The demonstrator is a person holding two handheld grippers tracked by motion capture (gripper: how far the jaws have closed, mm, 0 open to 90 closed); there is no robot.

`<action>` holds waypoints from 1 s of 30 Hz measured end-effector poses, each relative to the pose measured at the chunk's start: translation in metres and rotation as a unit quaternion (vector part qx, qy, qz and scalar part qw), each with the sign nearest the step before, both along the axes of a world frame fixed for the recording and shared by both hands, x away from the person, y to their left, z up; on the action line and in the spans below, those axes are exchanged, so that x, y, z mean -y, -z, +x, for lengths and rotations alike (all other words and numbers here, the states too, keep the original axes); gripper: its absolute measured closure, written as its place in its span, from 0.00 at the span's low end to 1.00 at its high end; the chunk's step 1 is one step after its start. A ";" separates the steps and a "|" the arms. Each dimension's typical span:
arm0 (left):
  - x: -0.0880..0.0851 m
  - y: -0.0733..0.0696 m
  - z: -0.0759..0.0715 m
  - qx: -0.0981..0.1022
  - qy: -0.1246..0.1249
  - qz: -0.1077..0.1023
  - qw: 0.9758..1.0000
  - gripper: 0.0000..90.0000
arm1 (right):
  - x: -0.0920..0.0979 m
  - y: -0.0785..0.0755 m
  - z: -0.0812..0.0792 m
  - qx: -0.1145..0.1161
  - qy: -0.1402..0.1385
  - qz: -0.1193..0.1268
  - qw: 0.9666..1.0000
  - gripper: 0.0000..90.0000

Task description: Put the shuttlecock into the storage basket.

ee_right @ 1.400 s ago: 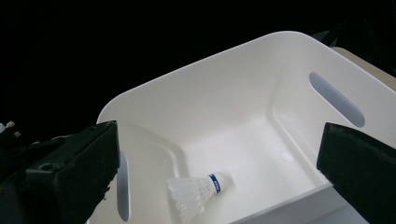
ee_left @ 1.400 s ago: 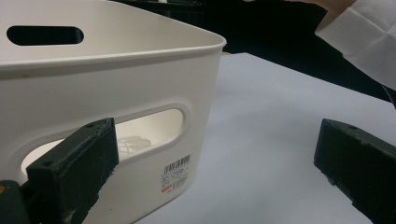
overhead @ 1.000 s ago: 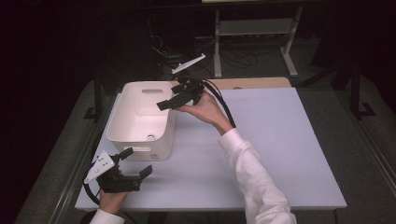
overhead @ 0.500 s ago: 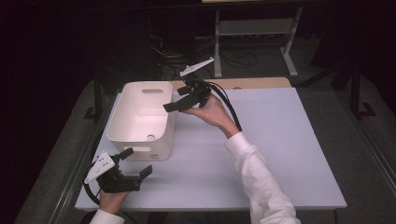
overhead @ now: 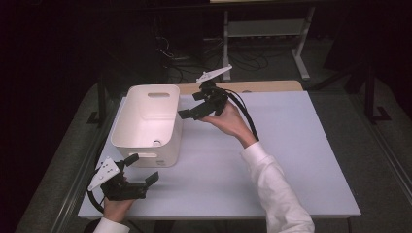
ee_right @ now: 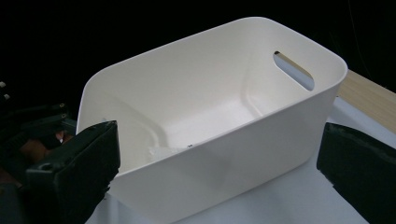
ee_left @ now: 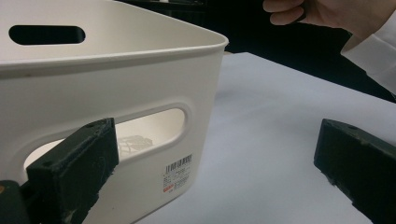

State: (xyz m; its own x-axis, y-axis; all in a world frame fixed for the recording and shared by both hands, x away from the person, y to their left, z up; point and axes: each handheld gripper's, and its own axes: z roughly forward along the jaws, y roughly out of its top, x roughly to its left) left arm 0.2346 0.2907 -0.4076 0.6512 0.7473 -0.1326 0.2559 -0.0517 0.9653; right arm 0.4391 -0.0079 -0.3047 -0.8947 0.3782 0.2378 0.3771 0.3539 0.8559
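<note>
Dark room all around, with cables and a metal rack (overhead: 265,29) dim at the back; a pale lilac surface (overhead: 291,160) carries the work.

Nearest the person, the left gripper (overhead: 138,171) rests low at the front left corner, its black fingers (ee_left: 74,170) spread wide apart with nothing between them. Its own view looks straight at the near wall of the white plastic bin with rounded corners and oval handle cut-outs (overhead: 145,121), just beyond the fingertips, not touching. Through the near handle slot (ee_left: 149,126) something pale and crumpled lies on the bin's floor; what it is cannot be told.

Farther off, the right gripper (overhead: 194,107) is held up beside the bin's right rim, tilted toward the opening, fingers (ee_right: 74,163) likewise wide apart and empty. Its view looks down into the bin (ee_right: 210,116), where a small pale scrap (ee_right: 163,151) sits near the front wall.

The step in hand seems to be taking hold of the bin. To do it well, the left gripper should go forward level so one finger enters the near slot and the other passes over the rim above it, then close firmly. The right one should lower onto the rim squarely, so the light bin neither tips nor slides.
</note>
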 end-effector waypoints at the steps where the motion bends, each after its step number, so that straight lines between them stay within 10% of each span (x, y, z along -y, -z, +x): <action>1: 0.000 0.000 0.000 -0.001 0.000 0.001 1.000 0.00 | 0.002 0.001 0.000 0.000 0.002 0.001 1.000 0.00; 30: 0.000 0.000 0.000 0.002 -0.001 0.006 1.000 0.00 | 0.047 0.015 -0.012 0.018 0.033 0.029 0.999 0.00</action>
State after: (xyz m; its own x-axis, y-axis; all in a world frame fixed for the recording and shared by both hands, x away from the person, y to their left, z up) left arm 0.2343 0.2910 -0.4074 0.6506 0.7496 -0.1215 0.2520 -0.0621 0.9657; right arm 0.4274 -0.0549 -0.3196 -0.8769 0.4226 0.2290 0.3660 0.2783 0.8880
